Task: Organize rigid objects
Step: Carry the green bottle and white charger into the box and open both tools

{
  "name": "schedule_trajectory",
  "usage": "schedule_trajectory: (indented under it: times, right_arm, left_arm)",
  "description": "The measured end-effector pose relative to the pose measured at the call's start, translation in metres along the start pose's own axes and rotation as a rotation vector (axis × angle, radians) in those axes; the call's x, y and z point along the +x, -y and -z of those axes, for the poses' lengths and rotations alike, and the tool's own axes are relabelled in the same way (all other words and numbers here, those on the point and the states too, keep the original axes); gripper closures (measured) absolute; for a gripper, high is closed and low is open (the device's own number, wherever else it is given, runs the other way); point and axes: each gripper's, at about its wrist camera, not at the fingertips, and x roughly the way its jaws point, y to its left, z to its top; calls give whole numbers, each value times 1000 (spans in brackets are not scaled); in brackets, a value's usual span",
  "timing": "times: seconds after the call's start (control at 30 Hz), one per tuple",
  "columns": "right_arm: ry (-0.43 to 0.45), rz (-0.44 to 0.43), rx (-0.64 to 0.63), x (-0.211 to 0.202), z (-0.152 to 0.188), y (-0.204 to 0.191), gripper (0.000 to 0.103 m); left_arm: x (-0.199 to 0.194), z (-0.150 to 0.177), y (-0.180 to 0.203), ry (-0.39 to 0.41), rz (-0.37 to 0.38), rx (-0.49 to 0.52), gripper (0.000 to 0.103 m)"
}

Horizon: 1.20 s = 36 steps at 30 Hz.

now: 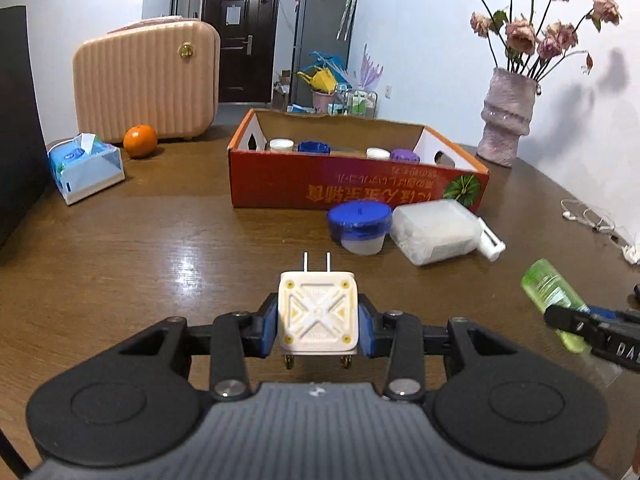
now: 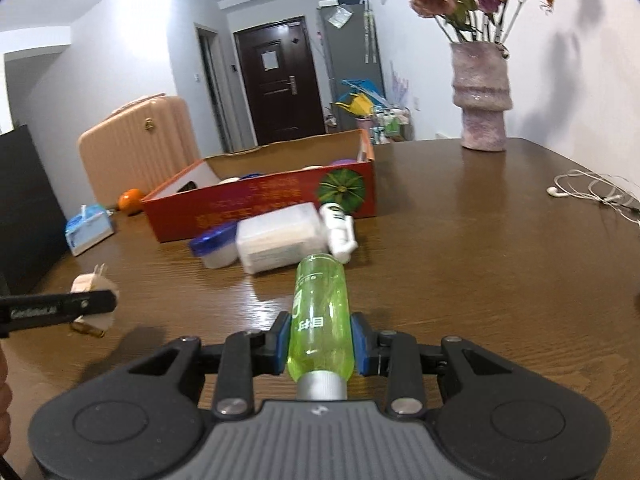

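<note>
My left gripper [image 1: 319, 320] is shut on a cream plug adapter [image 1: 318, 312], held above the brown table with its two prongs pointing forward. My right gripper [image 2: 320, 340] is shut on a green transparent bottle [image 2: 320, 316] with a silver cap; the bottle also shows in the left wrist view [image 1: 554, 292]. The adapter shows at the left of the right wrist view [image 2: 94, 292]. A red cardboard box [image 1: 352, 184] stands ahead and holds several lidded jars. In front of it lie a blue-lidded jar [image 1: 359, 226] and a white plastic container [image 1: 436, 230].
A pink suitcase [image 1: 148, 80], an orange [image 1: 139, 141] and a tissue pack [image 1: 84, 166] stand at the far left. A vase with dried flowers [image 1: 506, 118] stands at the back right. White earphones [image 2: 592, 190] lie at the right. A dark panel [image 1: 16, 120] borders the left.
</note>
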Motion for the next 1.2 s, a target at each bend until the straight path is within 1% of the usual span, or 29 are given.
schedule_trajectory:
  times: [0.1, 0.2, 0.23, 0.33, 0.43, 0.47, 0.53, 0.6, 0.67, 0.7, 0.73, 0.8, 0.83, 0.9, 1.0, 1.07, 1.1, 1.2]
  right_arm:
    - [-12, -20, 1, 3, -6, -6, 73]
    - [-9, -58, -5, 6, -23, -11, 73]
    - [0, -69, -6, 8, -32, -12, 73]
    - [29, -90, -15, 25, -75, -14, 73]
    - [26, -75, -50, 64, -128, -13, 73]
    - [9, -65, -63, 82, -145, -13, 73]
    - [-46, -23, -64, 128, -179, -10, 73]
    - [-110, 30, -84, 172, -203, -9, 73]
    - [-174, 123, -146, 216, -219, -12, 73]
    - [-199, 156, -171, 230, -220, -14, 73]
    - [-231, 200, -226, 248, -221, -18, 73]
    - [-283, 282, -312, 279, -217, -23, 73]
    - [-298, 303, -334, 287, -214, -24, 73]
    - [-313, 324, -368, 300, -212, -26, 73]
    - [-336, 345, -425, 314, -208, -30, 73]
    - [-354, 352, -461, 321, -202, -30, 74]
    - [-353, 350, -485, 324, -201, -33, 73]
    - [-346, 365, -500, 327, -201, -34, 70]
  left_arm:
    - [-2, -7, -4, 20, 7, -13, 64]
    - [3, -20, -7, 38, -25, 8, 64]
    - [5, -28, -9, 45, -29, 18, 64]
    - [16, -69, -21, 50, 27, 6, 64]
    - [41, -121, -31, 42, 63, 14, 64]
    - [55, -141, -34, 31, 71, 17, 64]
    - [88, -175, -39, -21, 68, 15, 64]
    - [128, -203, -42, -79, 39, 3, 64]
    - [165, -219, -42, -130, -2, 15, 64]
    - [184, -223, -40, -161, -14, 40, 64]
    - [201, -226, -39, -191, -31, 54, 64]
    - [232, -229, -40, -253, -67, 59, 64]
    - [243, -229, -41, -271, -72, 63, 64]
    - [264, -230, -42, -295, -94, 83, 64]
    - [283, -226, -46, -320, -96, 92, 63]
    - [289, -227, -44, -306, -85, 122, 62]
    - [291, -227, -43, -316, -81, 123, 62]
    - [297, -230, -44, -319, -76, 125, 62]
